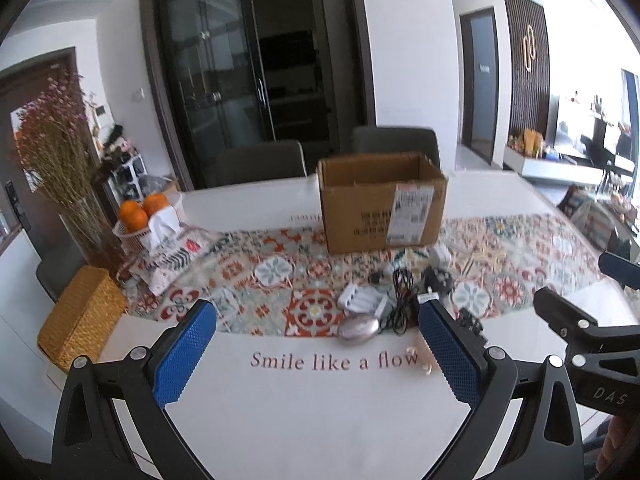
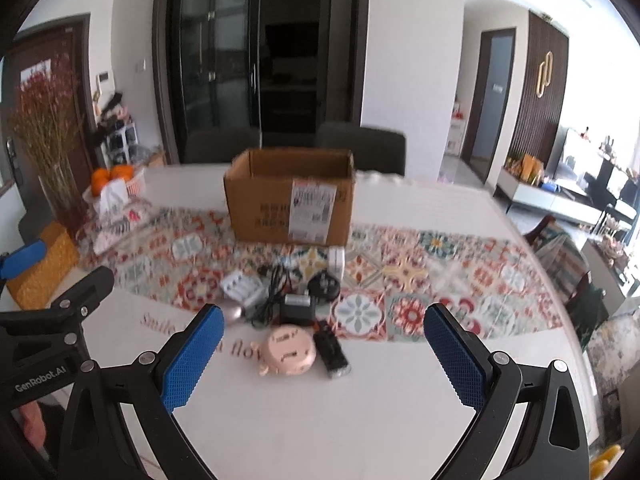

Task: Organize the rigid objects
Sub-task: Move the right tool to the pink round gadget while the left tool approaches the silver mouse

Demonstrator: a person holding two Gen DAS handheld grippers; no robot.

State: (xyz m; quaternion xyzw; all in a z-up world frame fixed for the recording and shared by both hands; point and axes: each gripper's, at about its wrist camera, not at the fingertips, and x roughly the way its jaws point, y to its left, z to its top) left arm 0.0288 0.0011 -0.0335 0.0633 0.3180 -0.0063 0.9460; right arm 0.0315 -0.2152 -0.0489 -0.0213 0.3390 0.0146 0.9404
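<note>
Through my left wrist camera, my left tool [image 1: 318, 354] hangs released over the white desk [image 1: 312, 420], its blue pads wide apart with nothing between them. Ahead, on the patterned runner [image 1: 248, 280], the open cardboard box [image 1: 382, 200] stands upright; it is probably where the things belong. In front of it lies a tight cluster: a white battery charger [image 1: 362, 300], a tangled black cable [image 1: 402, 300] and a silver oval piece [image 1: 358, 330] at the runner's edge. My right tool shows at the right edge of this view.

Through my right wrist camera, my right tool [image 2: 324, 354] is likewise released and empty, its pads spread above the desk. Nearest to it sit a round pink gadget [image 2: 287, 350] and a black rectangular device [image 2: 332, 350], just beside each other, perhaps touching. Behind them are a dark adapter [image 2: 296, 306], a round black plug [image 2: 324, 286] and a white block [image 2: 337, 260] near the box's foot.

The risks, as I judge them: the pieces crowd each other, so closing on one may nudge or pinch its neighbour. The cable weaves among the chargers, and lifting anything it has snagged could drag the rest along. The silver oval and the pink gadget look smooth and rounded and may squirt from the pads. Both tools aim at one cluster and could collide.
</note>
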